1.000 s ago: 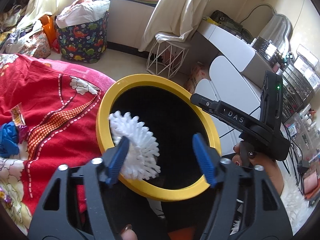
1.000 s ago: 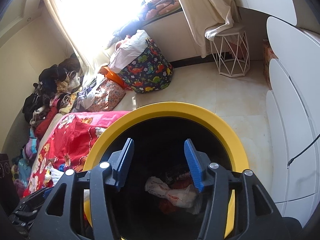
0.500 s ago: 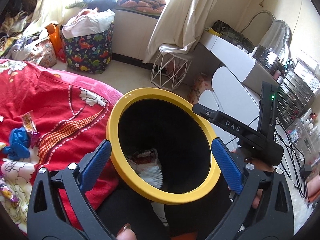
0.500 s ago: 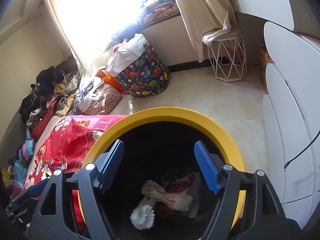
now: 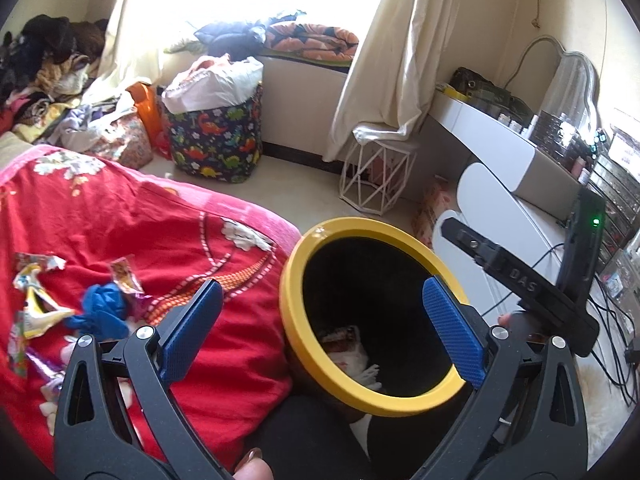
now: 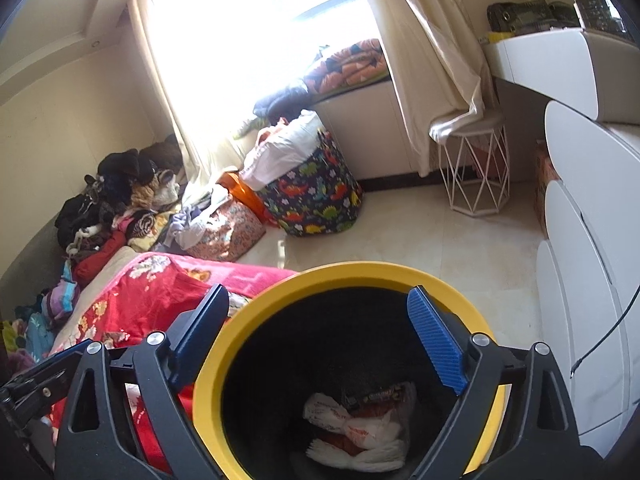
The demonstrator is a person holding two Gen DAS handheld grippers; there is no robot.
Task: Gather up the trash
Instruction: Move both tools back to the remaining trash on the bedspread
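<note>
A black bin with a yellow rim (image 5: 298, 344) stands beside the bed; it also shows in the right wrist view (image 6: 208, 384). Inside lie a white fringed piece (image 6: 360, 454) and wrappers (image 6: 352, 420). My left gripper (image 5: 320, 340) is open and empty, above the bin's near-left side. My right gripper (image 6: 320, 348) is open and empty, straddling the bin's mouth. On the red blanket (image 5: 120, 224) lie a blue crumpled piece (image 5: 102, 316) and several candy wrappers (image 5: 36, 312).
A dinosaur-print basket (image 5: 216, 140) and a white wire stool (image 5: 378, 174) stand on the floor by the window. White drawers (image 6: 592, 280) line the right side. Clothes are piled at the far left (image 6: 116, 200).
My left gripper opened and the white fringed piece fell into the bin. The left gripper then drew back and left toward the blanket. My right gripper opened wider.
</note>
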